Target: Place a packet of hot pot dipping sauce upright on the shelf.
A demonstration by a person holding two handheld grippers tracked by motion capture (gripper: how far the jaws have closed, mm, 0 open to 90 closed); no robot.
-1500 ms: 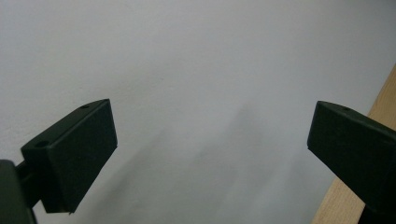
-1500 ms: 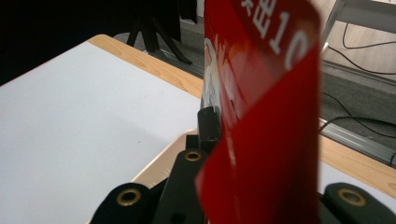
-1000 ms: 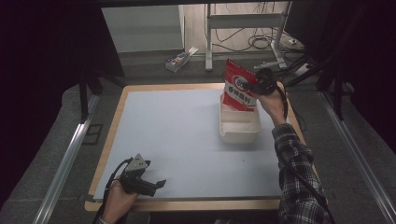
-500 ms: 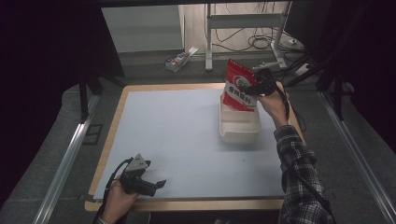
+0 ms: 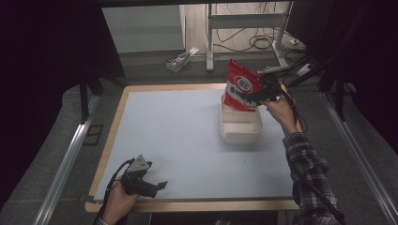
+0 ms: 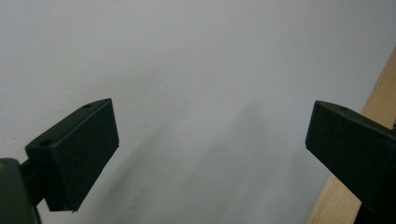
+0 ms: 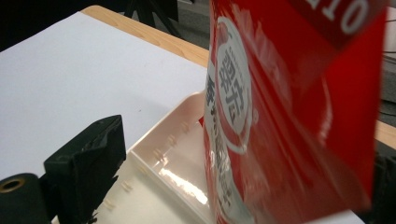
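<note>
A red snack bag with a white round label stands tilted in the far end of a white plastic tray at the table's right. My right gripper is at the bag's right side. In the right gripper view the bag sits between the jaws of my right gripper. The left jaw stands well away from the bag, and the right jaw is mostly hidden behind it, so the gripper is open. My left gripper rests open near the front left edge, with my left gripper holding nothing.
The table has a pale blue-grey top with a wooden rim. Metal rails run along both sides. Behind the table are a small box on the floor, desk legs and cables.
The right hand has shifted very slightly beside the bag. The bag stays upright in the tray's far end. The left gripper has not moved.
</note>
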